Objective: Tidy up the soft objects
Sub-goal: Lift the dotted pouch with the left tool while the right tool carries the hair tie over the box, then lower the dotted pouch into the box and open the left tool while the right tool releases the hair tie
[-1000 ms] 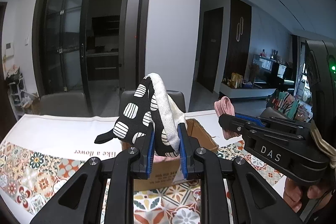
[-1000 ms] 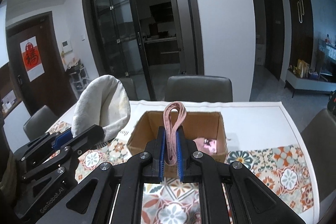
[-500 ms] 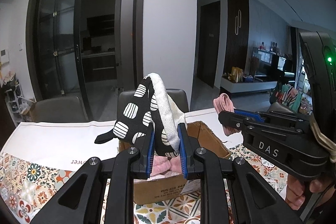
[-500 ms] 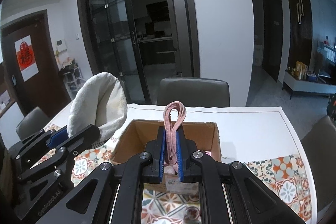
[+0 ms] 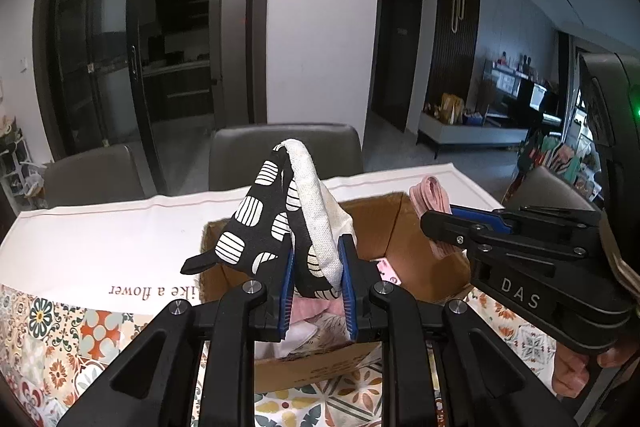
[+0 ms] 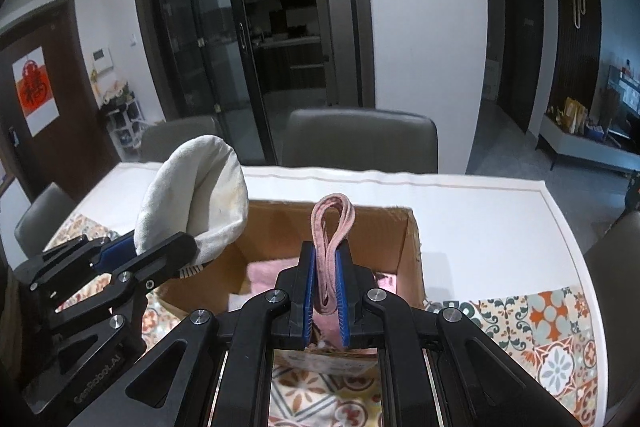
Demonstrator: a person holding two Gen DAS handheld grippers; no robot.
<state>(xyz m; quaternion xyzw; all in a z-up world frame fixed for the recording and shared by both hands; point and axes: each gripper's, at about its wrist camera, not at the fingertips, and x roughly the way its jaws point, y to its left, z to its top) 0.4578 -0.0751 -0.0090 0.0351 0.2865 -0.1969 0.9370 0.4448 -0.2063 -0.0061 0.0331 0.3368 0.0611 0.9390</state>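
My left gripper (image 5: pixel 316 267) is shut on a black-and-white oven mitt (image 5: pixel 280 223) with a cream lining, held over the open cardboard box (image 5: pixel 400 227). The mitt also shows in the right wrist view (image 6: pixel 196 203), above the box's left wall. My right gripper (image 6: pixel 325 279) is shut on a folded pink cloth (image 6: pixel 330 247) and holds it over the middle of the box (image 6: pixel 412 251). The pink cloth also shows in the left wrist view (image 5: pixel 430 199). Pink and white soft items (image 5: pixel 312 311) lie inside the box.
The box stands on a table with a white and patterned tile cloth (image 6: pixel 540 323). Grey chairs (image 6: pixel 360 139) stand along the far edge. A glass sliding door and a white wall are behind them. Another chair back (image 6: pixel 616 267) is at the right.
Both grippers have moved forward and down toward the box, which now looks larger and lies directly beneath the held mitt and pink cloth. Both stay shut on their items.
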